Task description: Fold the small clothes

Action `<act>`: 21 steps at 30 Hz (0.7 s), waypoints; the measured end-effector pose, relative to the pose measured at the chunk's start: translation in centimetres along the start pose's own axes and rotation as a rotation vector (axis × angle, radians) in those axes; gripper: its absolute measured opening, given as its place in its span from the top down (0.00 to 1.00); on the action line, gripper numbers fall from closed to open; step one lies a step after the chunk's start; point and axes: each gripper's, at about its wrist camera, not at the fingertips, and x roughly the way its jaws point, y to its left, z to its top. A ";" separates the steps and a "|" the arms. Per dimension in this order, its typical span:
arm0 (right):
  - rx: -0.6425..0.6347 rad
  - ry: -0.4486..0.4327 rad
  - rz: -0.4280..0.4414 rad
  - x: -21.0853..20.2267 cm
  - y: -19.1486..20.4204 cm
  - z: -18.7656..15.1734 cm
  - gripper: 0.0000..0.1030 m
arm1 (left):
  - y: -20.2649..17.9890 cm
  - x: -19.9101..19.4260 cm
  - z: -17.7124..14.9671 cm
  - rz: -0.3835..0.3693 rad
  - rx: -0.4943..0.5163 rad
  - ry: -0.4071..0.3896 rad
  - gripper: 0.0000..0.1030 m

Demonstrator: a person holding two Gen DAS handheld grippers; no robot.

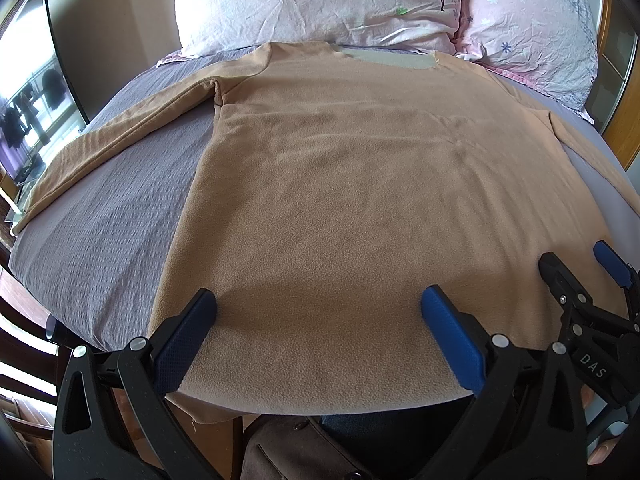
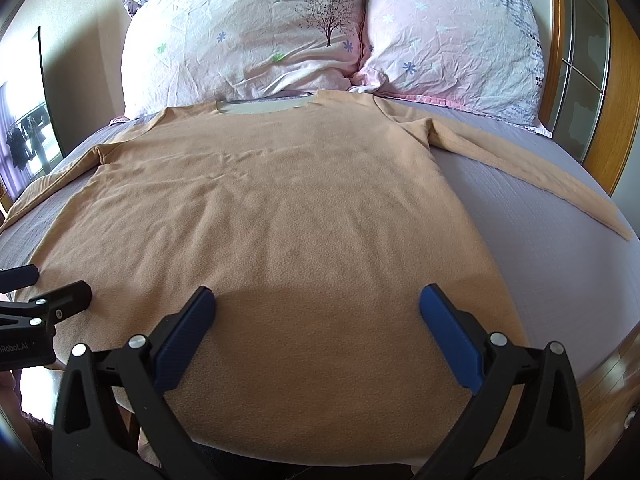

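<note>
Sweater (image 1: 360, 200) hem lies flat between the spread fingers of each hand-held gripper (image 1: 319, 340) (image 2: 317, 338), ungripped.

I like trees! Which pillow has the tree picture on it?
The pillow on the left, behind the shirt's collar; a dark bare tree is printed near its right edge. The other pillow beside it shows only small flowers.

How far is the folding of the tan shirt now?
Done: the tan shirt lies flat on the bed, sleeves spread. In hand: nothing; the left hand-held gripper and right hand-held gripper are open over the hem. Left: every fold.
</note>
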 end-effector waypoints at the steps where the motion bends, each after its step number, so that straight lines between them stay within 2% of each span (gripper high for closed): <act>1: -0.002 -0.001 0.000 0.0 -0.1 0.0 0.02 | 0.0 0.0 0.0 0.000 0.000 0.000 0.01; 4: -0.013 -0.010 0.009 -0.1 -0.1 0.2 0.02 | 0.0 0.0 0.0 0.000 0.001 -0.001 0.01; 7: -0.064 -0.005 0.113 0.4 -1.5 1.2 0.02 | 0.0 -0.1 -0.2 0.000 0.006 -0.024 0.01; 9: 0.012 -0.018 0.154 0.0 -4.4 2.4 0.02 | 0.0 -0.6 -0.6 -0.002 0.010 -0.057 0.01; 12: 0.233 -0.055 0.068 -0.4 -12.4 4.8 0.02 | 0.1 -0.9 -0.8 -0.004 0.014 -0.101 0.01; 13: 0.345 -0.057 0.020 -0.4 -16.3 5.5 0.02 | 0.1 -1.0 -0.9 -0.007 0.017 -0.121 0.01; 15: 0.572 -0.057 -0.025 -0.4 -23.5 6.0 0.04 | 0.0 -0.9 -1.2 -0.014 0.022 -0.132 0.01; 17: 0.799 -0.029 -0.074 0.2 -30.5 5.8 0.28 | 0.3 -0.5 -1.0 -0.031 0.022 -0.131 0.01; 18: 0.868 -0.018 -0.101 0.5 -32.7 5.6 0.34 | 0.4 -0.5 -0.7 -0.045 0.017 -0.135 0.01; 19: 0.943 -0.011 -0.130 0.8 -35.2 5.4 0.38 | 0.7 -0.5 -0.5 -0.070 0.006 -0.144 0.01; 21: 1.045 0.002 -0.173 1.7 -38.4 4.8 0.39 | 1.5 -0.5 0.1 -0.163 -0.036 -0.173 0.01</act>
